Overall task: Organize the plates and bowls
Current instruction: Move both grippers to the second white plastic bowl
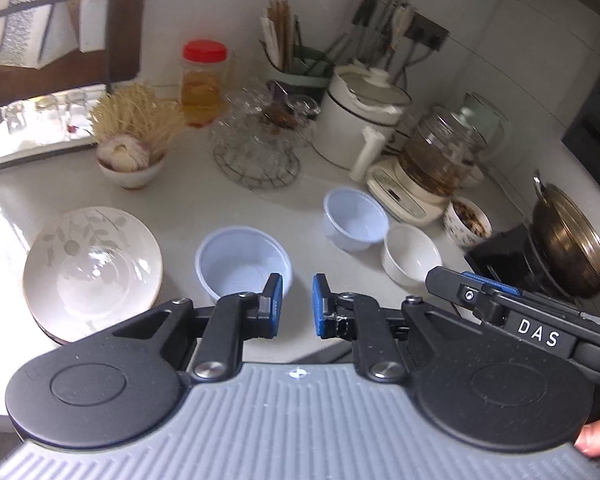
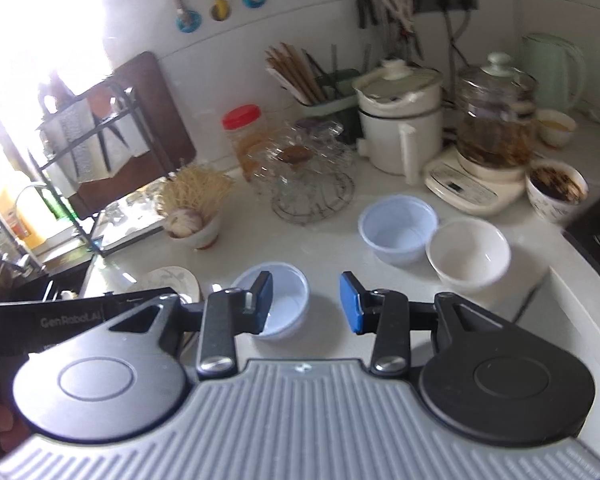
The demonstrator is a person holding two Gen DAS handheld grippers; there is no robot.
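The left gripper (image 1: 297, 304) hangs over the near edge of the counter with a narrow gap between its blue pads and nothing in it; it is empty. Just beyond its fingertips sits a pale blue plastic bowl (image 1: 242, 262), upright and empty. The right gripper (image 2: 306, 302) stands wider apart, also holding nothing, and the same bowl (image 2: 278, 300) lies partly behind its left finger, though I cannot tell whether that finger touches the rim.

To the left of that bowl, close to the counter's edge, lies a leaf-patterned plate (image 1: 92, 264), seemingly on top of another plate. Farther back and to the right stand a second pale blue bowl (image 1: 354, 218) and a white bowl (image 1: 410, 258), just beside each other, perhaps touching. Behind them the counter (image 1: 188, 184) is crowded: a red-lidded jar (image 1: 202, 84), a glass dish on a wire stand (image 1: 256, 140), a white pot (image 1: 360, 116) and a glass kettle on its base (image 1: 432, 160).

To my eye this is the approach: neither hand has taken anything, and the bowls are not yet nested. The next move seems to call for one gripper to drop a finger inside a bowl's rim, pinch the thin wall, and lift it without tipping or crushing it.
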